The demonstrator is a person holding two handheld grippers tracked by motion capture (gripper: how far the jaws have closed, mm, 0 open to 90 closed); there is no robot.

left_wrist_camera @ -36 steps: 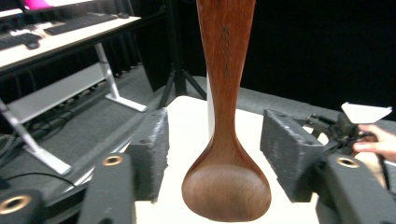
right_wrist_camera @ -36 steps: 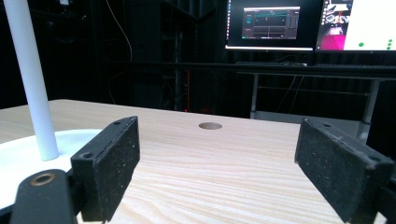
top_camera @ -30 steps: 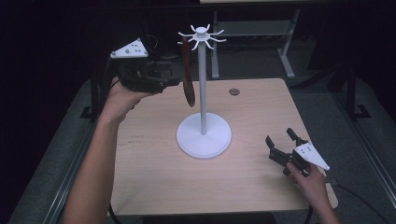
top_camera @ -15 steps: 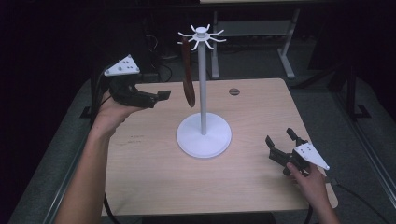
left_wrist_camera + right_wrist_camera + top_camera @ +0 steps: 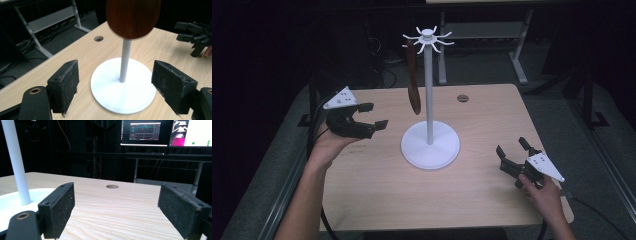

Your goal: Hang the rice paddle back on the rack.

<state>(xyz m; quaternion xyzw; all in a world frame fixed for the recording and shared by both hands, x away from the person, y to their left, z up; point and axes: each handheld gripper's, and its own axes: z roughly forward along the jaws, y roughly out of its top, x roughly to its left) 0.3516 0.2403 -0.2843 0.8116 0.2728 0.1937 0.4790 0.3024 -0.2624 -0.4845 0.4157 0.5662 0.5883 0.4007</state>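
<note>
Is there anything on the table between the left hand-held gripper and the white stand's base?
No. In the high view, only bare wooden table lies between the left hand-held gripper and the base; the brown spoon hangs above that stretch.

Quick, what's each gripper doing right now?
Left gripper: open, holding nothing.
Right gripper: open, holding nothing.

The left gripper (image 5: 368,116) is held up in the air to the left of the white stand (image 5: 430,147). Its two jaws are wide apart and hold nothing. The left arm (image 5: 309,200) reaches up from below. The right gripper (image 5: 513,152) sits low, to the right of the stand. Its jaws are wide apart too. The right hand (image 5: 544,192) holds it from behind.
</note>
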